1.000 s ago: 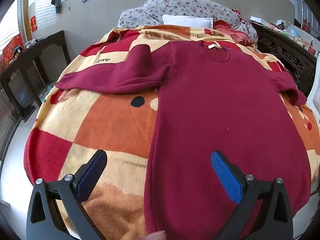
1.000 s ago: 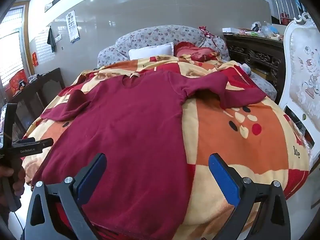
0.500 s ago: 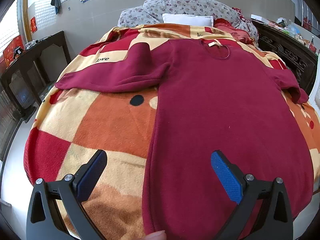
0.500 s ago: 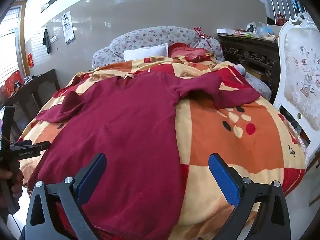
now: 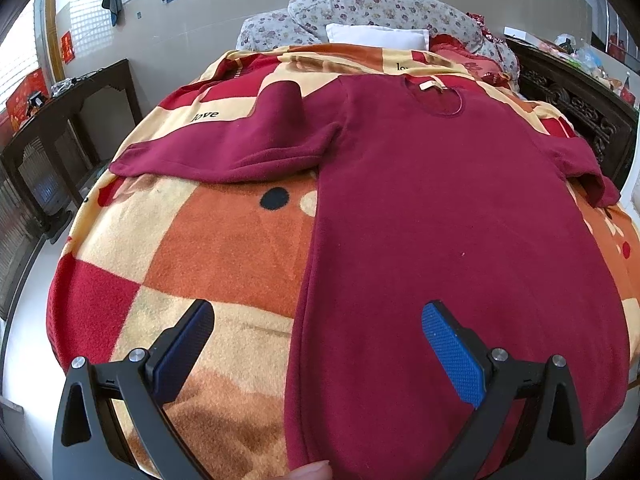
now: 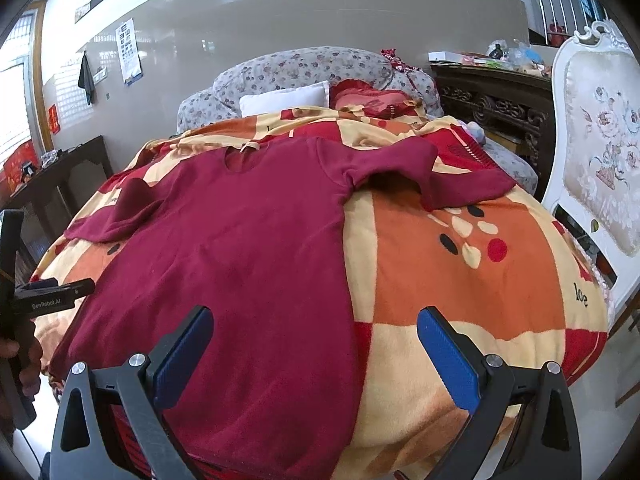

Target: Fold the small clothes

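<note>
A dark red long-sleeved top (image 5: 440, 220) lies spread flat on a bed, neck at the far end, both sleeves out to the sides. It also shows in the right wrist view (image 6: 240, 260). My left gripper (image 5: 316, 344) is open and empty above the top's near left hem edge. My right gripper (image 6: 314, 350) is open and empty above the top's near right hem edge. The left gripper's body shows at the left edge of the right wrist view (image 6: 44, 300), held in a hand.
The bed carries an orange, red and cream checked blanket (image 5: 192, 248). A white pillow (image 5: 376, 36) and floral cushions lie at the head. A dark wooden table (image 5: 60, 120) stands left. A carved dark cabinet (image 6: 496, 100) and a white upholstered chair (image 6: 600, 152) stand right.
Both views have shifted slightly, the top sitting a little further off in frame. Both grippers stay open; the top has not moved on the bed.
</note>
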Demonstrator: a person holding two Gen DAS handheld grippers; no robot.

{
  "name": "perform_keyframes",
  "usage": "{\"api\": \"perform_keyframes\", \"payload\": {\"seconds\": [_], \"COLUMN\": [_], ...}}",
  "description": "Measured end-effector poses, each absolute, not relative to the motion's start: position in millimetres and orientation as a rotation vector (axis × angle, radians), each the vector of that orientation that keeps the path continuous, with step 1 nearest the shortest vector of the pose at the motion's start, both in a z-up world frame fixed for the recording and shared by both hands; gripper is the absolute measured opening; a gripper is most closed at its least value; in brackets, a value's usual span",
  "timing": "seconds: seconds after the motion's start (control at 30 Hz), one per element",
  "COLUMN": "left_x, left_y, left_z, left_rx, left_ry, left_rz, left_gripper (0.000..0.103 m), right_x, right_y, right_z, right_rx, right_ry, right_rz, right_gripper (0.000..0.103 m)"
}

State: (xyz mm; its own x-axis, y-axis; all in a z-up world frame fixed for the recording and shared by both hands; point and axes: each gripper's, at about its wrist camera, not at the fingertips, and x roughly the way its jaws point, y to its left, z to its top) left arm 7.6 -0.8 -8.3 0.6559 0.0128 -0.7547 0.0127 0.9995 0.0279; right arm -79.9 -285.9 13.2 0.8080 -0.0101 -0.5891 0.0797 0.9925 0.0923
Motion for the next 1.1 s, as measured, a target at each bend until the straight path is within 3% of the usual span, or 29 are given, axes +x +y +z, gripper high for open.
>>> {"api": "perform_keyframes", "payload": {"seconds": [1.1], "left_x": [11.0], "left_y": [-2.6], "left_z": [-13.4], "left_rx": [0.031], "left_ry": [0.864], "left_rz": [-0.006], "left_gripper": [0.103], "right_x": [-79.6], "right_y": [-286.4], "right_z": [23.0], "right_rx": [0.1], "right_ry": [0.626], "right_rz": [-0.068], "right_gripper": [0.103]}}
